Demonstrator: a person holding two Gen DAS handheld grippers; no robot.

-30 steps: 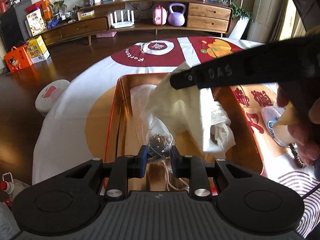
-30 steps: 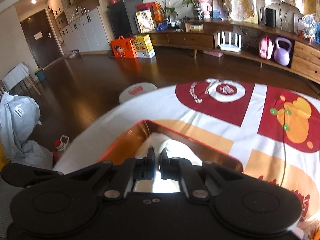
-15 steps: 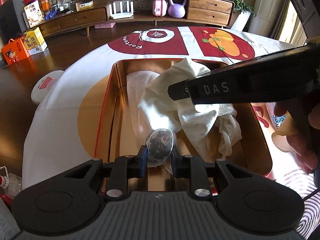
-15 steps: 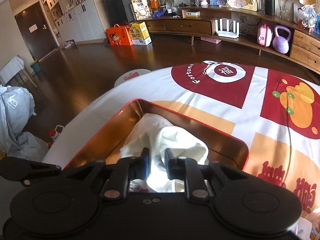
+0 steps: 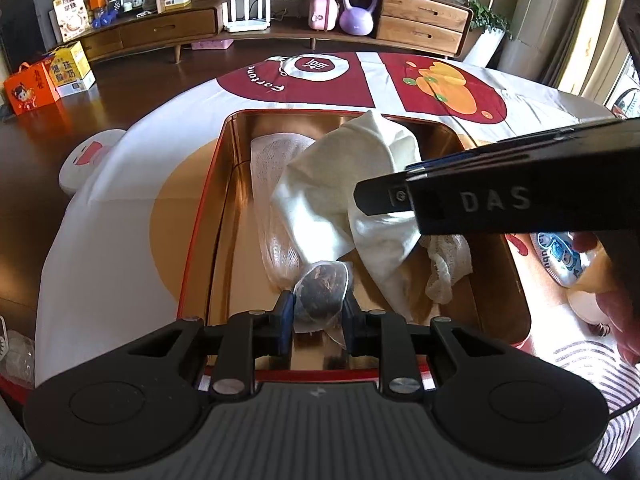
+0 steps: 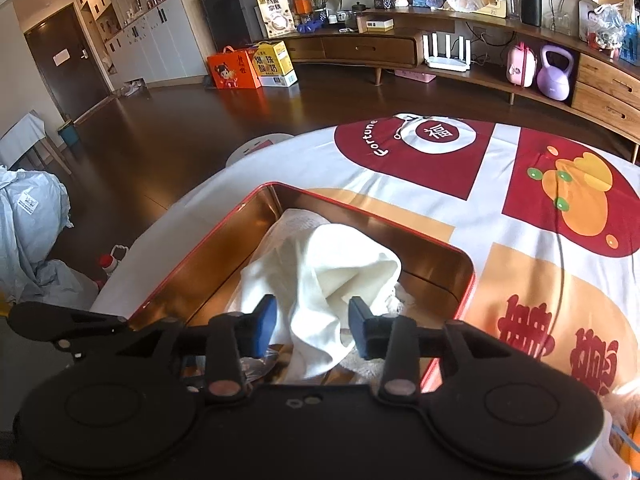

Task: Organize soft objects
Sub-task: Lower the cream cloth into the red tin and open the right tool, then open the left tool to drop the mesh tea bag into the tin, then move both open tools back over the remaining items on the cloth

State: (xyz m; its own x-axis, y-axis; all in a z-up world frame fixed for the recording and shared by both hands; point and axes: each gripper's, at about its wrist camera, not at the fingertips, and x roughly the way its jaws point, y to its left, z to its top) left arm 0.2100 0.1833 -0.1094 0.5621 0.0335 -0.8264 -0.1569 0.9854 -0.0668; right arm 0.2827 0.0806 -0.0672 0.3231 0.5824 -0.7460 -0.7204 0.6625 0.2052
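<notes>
"das" on right gripper (image 6: pixel 312 330) arm; "fortune" on tablecloth (image 6: pixel 460 216)

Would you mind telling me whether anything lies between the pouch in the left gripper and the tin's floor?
The left gripper holds the pouch over bare floor of the tin; the cream cloth lies just beyond, not under it.

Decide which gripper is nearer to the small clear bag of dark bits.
Left. The left gripper is clamped on the clear bag; the right gripper stands open over the white cloth.
</notes>
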